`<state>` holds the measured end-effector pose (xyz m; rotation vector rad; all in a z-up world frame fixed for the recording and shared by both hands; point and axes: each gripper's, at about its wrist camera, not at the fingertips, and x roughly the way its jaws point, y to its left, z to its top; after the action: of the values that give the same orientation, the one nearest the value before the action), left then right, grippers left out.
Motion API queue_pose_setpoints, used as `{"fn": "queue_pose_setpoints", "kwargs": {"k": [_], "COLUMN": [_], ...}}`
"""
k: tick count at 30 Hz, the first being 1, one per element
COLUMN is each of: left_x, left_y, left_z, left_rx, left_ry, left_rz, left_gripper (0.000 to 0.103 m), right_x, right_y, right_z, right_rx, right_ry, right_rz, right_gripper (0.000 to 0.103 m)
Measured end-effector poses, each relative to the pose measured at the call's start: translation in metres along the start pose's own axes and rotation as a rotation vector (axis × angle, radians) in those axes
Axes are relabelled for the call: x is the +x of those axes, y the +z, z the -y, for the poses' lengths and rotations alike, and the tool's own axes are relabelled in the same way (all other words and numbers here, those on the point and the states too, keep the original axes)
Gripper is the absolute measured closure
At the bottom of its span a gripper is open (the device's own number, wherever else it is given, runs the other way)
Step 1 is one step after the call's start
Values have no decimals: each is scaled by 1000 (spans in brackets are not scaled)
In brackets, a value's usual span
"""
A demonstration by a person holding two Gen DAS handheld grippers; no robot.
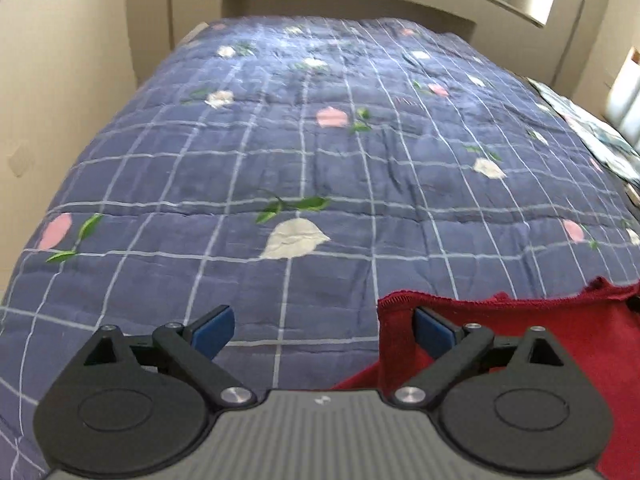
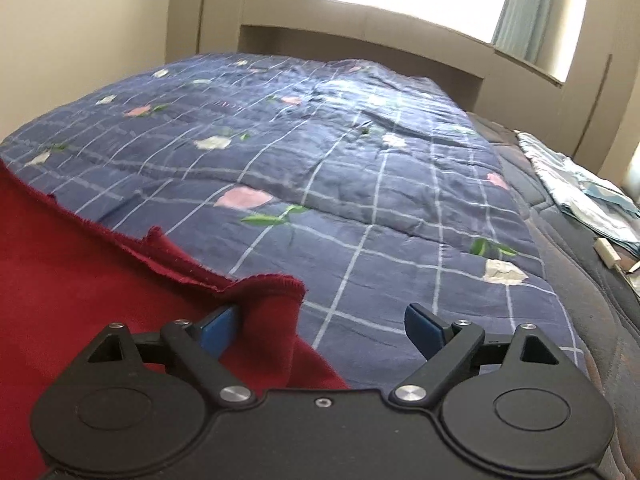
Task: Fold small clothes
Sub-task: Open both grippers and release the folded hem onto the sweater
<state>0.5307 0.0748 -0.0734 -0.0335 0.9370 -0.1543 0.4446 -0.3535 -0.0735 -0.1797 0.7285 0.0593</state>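
Observation:
A dark red garment point(image 1: 500, 328) lies on the blue quilted bedspread point(image 1: 320, 152) at the near edge of the bed. My left gripper point(image 1: 324, 330) is open, its right finger over the garment's left corner and its left finger over the quilt. In the right wrist view the red garment point(image 2: 80, 280) fills the lower left, with a raised right corner. My right gripper point(image 2: 320, 330) is open; that corner stands between the jaws, against the left finger point(image 2: 218, 332). The right finger is over the bedspread point(image 2: 360, 168).
A beige headboard point(image 1: 340, 0) and a window stand at the far end. A beige wall point(image 1: 60, 80) runs along the left. A light blue patterned cloth point(image 2: 580, 192) and small items lie on the dark mattress edge point(image 2: 600, 300) at the right.

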Motion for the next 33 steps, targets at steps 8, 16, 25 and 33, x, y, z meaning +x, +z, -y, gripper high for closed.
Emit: {"fn": "queue_pose_setpoints", "kwargs": {"k": [8,16,25,33], "left_x": [-30,-5,24,24], "left_y": [-20,-51,-61,-63], "left_z": [29,65,45,27], "left_rx": [-20,110,-35,-114], "left_ry": [87,180,205,138], "left_rz": [247,235,181,171], "left_gripper": [1,0,0,0], "right_x": [-14,-15,13,21], "right_y": [8,2,-5,-7], "right_z": [2,-44,-27,3], "right_rx": [51,-149,-52,61], "right_ry": [-110,6,-228,-211], "right_rz": [102,150,155,130], "right_gripper": [13,5,1,2]}}
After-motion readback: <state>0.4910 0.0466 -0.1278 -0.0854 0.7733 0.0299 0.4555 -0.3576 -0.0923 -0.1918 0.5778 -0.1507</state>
